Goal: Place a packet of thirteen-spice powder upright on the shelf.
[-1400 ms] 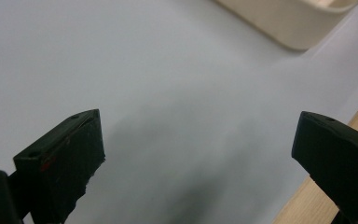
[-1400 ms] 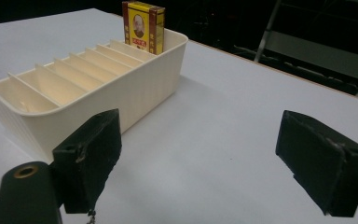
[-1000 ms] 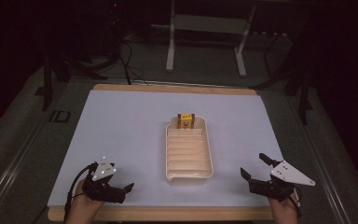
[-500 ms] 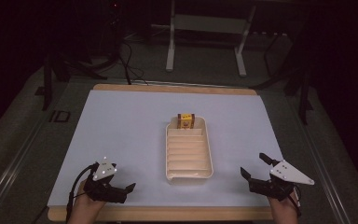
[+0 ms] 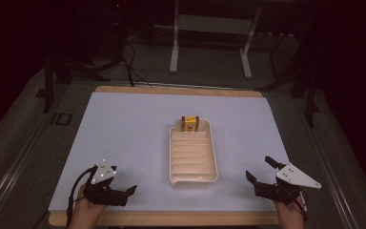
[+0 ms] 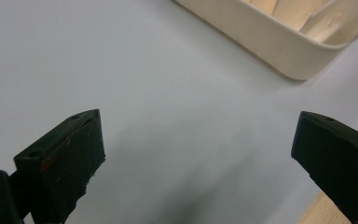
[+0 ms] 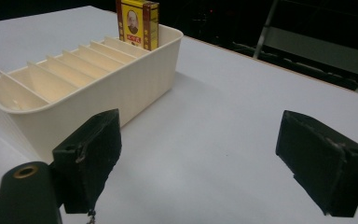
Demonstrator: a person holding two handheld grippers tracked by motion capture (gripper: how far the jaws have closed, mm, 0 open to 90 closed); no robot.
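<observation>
**Cream tray mid-surface, both tools spread and empty**

Cream plastic makes up the long divided tray (image 5: 193, 157), which lies in the middle of the pale surface (image 5: 124, 129) with its length running away from the person. Thin partitions split it into a row of narrow slots. A yellow box (image 5: 190, 124) with dark red edges stands upright in the farthest slot, against the tray's far end wall; the right gripper view shows a small portrait printed on its front face (image 7: 134, 23). The other slots that can be seen hold nothing.

The left tool (image 5: 119, 193) sits near the front left corner of the surface, held in a hand (image 5: 86, 212) that enters from the bottom edge, with a grey plate on top and a cable trailing behind. Its jaws are spread wide with nothing between them, and they point toward the tray's near end. From its own camera, the tray's rounded near corner (image 6: 279, 44) lies ahead and well apart from the jaws.

The right tool (image 5: 259, 174) sits near the front right corner, also well clear of the tray. Its jaws stand wide apart and hold nothing. Its camera looks along the tray's long side wall (image 7: 98, 105), which lies just beyond the left jaw.

Beyond the surface, in the dark, stands a pale metal frame (image 5: 209, 38).
</observation>
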